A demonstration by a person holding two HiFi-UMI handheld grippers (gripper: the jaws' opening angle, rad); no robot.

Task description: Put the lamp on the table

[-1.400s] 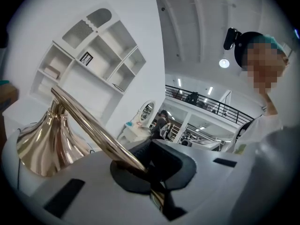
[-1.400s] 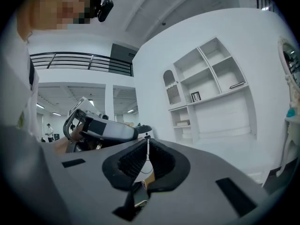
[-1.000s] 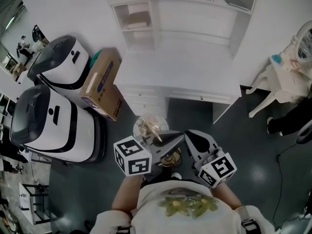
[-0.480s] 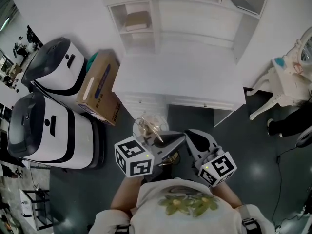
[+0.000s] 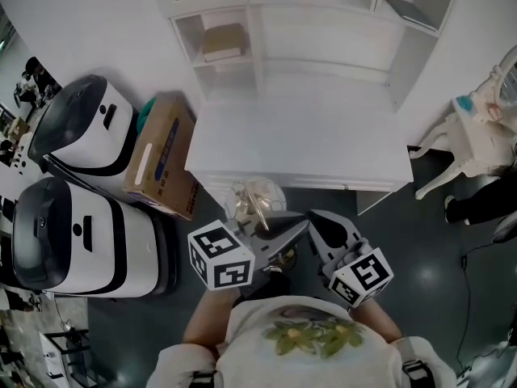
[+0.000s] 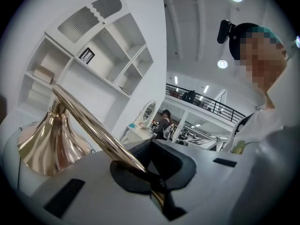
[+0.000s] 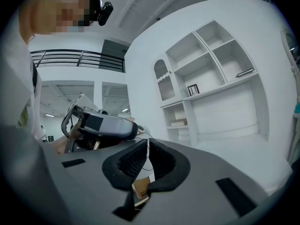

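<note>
In front of the white table (image 5: pixel 300 140), the person stands nearer than a second ago: the table's front edge now lies just beyond the glass shade of the lamp (image 5: pixel 257 201), which is held in the air and not on the table. The left gripper (image 5: pixel 280 234) stays clamped on the lamp's gold stem. The right gripper (image 5: pixel 317 224), just beside it, has its jaws pressed nearly together with a thin cord (image 7: pixel 146 138) running between them

Polished brass-toned metal, glossy and mirror-smooth, on lamp (image 6: pixel 44 142) stem and shade; table (image 5: pixel 299 148) white, matt, smooth painted finish; box (image 5: pixel 161 156) left of table brown cardboard, dull.
</note>
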